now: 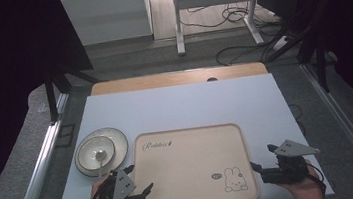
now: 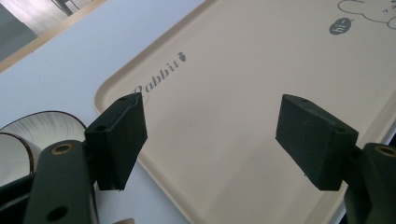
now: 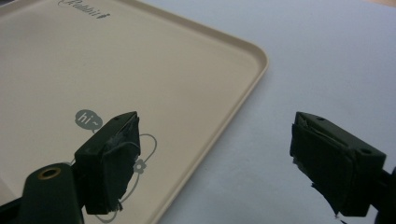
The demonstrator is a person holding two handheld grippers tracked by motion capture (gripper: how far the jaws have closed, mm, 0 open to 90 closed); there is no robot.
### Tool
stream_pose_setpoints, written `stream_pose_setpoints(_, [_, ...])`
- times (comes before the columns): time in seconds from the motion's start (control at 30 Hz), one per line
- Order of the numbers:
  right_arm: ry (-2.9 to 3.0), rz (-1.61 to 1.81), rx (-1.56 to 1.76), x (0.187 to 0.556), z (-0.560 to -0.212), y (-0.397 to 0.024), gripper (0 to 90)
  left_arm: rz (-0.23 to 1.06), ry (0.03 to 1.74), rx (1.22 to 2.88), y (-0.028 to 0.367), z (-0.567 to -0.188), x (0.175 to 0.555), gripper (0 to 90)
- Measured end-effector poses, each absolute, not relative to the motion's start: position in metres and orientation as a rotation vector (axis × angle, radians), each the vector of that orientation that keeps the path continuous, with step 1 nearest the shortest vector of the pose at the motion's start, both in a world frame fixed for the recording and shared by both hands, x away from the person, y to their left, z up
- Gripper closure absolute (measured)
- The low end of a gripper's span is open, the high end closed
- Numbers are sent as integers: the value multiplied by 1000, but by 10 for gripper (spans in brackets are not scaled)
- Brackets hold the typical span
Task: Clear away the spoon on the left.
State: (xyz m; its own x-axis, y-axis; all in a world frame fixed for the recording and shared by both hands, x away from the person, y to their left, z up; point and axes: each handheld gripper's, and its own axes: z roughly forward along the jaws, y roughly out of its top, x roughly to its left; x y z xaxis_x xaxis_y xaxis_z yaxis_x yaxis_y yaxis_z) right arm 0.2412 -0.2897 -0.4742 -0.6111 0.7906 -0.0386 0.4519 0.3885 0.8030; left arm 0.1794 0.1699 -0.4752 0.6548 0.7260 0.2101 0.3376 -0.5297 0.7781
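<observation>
You are holding both grippers open at the tabletop's (image 1: 180, 104) near edge: the tray (image 1: 190, 150) is lying between them, its corners under the left gripper (image 1: 140, 180) and the right gripper (image 1: 261, 157). Uneven bites could be tilting it into the bowl (image 1: 90, 150) ahead of the left.

A spoon (image 1: 100, 156) lies in the bowl (image 1: 85, 150), on the plate (image 1: 118, 140) left of the tray (image 1: 190, 148).

Bare tray (image 1: 192, 163) between grippers; bowl (image 1: 96, 151) crowds left.
</observation>
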Motion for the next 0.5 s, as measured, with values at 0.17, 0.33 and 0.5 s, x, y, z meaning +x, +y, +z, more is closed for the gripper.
stream_pose_setpoints(0.17, [2234,1099,1072,241,-474,-290,166,697,826,2131,173,-473,178,248])
stream_pose_setpoints(0.33, [2235,1100,1072,241,-474,-291,166,717,826,2112,175,-468,175,248])
stream_pose_setpoints(0.5, [2235,1098,1074,242,-474,-290,168,739,819,2095,176,-462,172,248])
